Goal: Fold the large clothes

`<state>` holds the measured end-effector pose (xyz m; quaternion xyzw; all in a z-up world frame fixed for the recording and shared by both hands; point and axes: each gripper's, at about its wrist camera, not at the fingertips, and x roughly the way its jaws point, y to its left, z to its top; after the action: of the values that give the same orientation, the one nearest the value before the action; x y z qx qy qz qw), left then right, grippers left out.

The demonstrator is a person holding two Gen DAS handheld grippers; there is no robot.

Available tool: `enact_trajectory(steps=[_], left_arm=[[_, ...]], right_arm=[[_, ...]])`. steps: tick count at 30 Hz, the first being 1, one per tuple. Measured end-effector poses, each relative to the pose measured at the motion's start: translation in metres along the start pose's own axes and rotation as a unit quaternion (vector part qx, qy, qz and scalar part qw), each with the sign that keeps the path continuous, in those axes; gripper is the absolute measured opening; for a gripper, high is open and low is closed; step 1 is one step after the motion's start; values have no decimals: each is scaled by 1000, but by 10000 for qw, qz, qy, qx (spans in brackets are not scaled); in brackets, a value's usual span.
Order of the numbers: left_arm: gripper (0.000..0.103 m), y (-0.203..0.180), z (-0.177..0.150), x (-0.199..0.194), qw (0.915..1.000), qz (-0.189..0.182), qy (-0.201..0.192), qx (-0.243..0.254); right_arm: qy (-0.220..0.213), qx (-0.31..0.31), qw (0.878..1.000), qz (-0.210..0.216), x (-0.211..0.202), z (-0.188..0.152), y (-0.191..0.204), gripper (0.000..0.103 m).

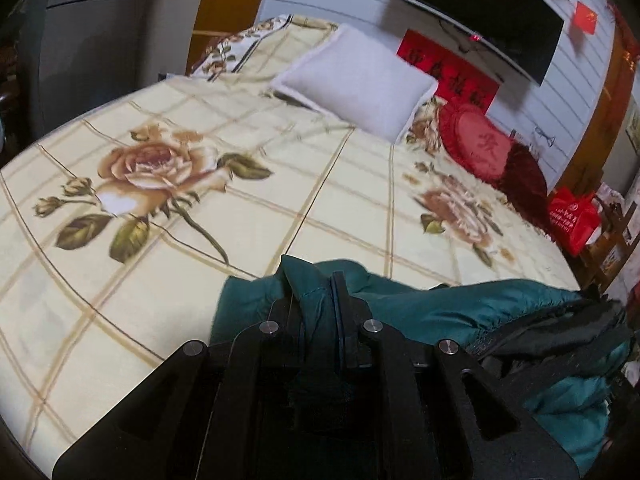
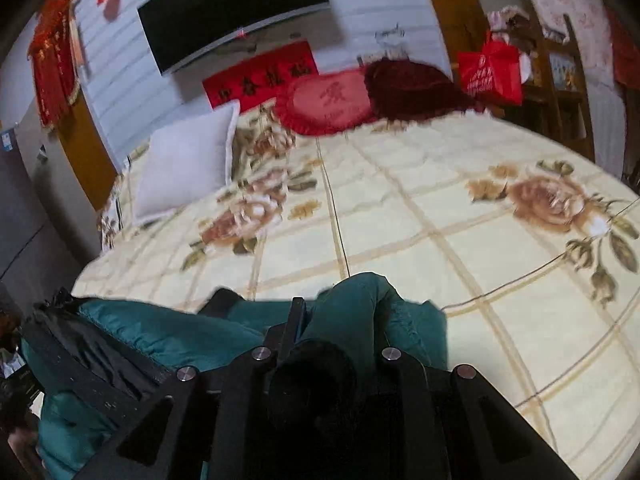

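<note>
While both claws grip: teal coat over bed.
L claw & R claw each clamped narrow on coat fabric; black lining shows betw. them.

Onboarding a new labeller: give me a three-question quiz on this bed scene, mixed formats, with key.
1. True or false: both grippers are shut on the green jacket.
2. Multiple choice: what lies at the far end of the bed beside the white pillow? A) a blue towel B) a red cushion C) a laptop
3. Fill in: the dark screen hangs on the ____.

Key:
1. True. The left gripper and the right gripper each pinch a bunch of it.
2. B, the red cushion.
3. Wall.
</note>
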<state>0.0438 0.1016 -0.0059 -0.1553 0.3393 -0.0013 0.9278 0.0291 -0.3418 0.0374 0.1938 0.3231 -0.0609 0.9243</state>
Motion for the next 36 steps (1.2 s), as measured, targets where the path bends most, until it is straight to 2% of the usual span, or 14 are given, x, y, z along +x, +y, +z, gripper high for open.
enact_trajectory(steps=[3, 5, 10, 14, 15, 17, 18, 19, 20, 23, 26, 31, 34, 36], left_arm=[[12, -7, -1, 9, 9998, 143, 43, 132], [12, -6, -1, 15, 9997, 110, 181, 102], [16, 5, 6, 16, 9985, -161, 456, -248], [24, 14, 14, 10, 9942, -491, 739, -601], [30, 16, 16, 8, 9926, -593, 799, -702], [44, 17, 20, 1, 9900, -772, 895, -775], [60, 17, 22, -4, 9902, -819, 845, -746], [88, 17, 24, -10, 9919, -766, 733, -705], [100, 16, 26, -17, 9947, -566, 581, -624], [103, 19, 33, -34, 9975, -347, 217, -579], [103, 17, 34, -39, 9978, -332, 171, -545], [103, -24, 28, -39, 9989, -192, 138, 404], [103, -54, 19, -40, 9952, -131, 29, 967], [103, -75, 13, -42, 9910, -275, 10, 1312]], right_arm=[[151, -60, 9999, -51, 17, 2, 1, 17], [310, -80, 9995, -13, 27, 4, 1, 20], [456, 213, 9980, 384, 23, 6, -8, 36], [568, 490, 9949, 673, 6, 10, -16, 43], [539, 651, 9931, 815, -1, 11, -21, 47], [468, 876, 9896, 1038, -11, 13, -26, 67], [354, 1017, 9875, 1149, -20, 14, -30, 72], [267, 1098, 9865, 1189, -25, 15, -30, 78], [177, 1150, 9858, 1212, -31, 16, -31, 78], [-18, 1057, 9866, 1242, -47, 22, -26, 78], [0, 595, 9946, 850, -49, 25, -11, 78], [134, -582, 9980, 202, -41, 24, 33, 78], [254, -843, 9960, 136, -37, 26, 55, 79], [592, -956, 9934, 233, -31, 24, 73, 78]])
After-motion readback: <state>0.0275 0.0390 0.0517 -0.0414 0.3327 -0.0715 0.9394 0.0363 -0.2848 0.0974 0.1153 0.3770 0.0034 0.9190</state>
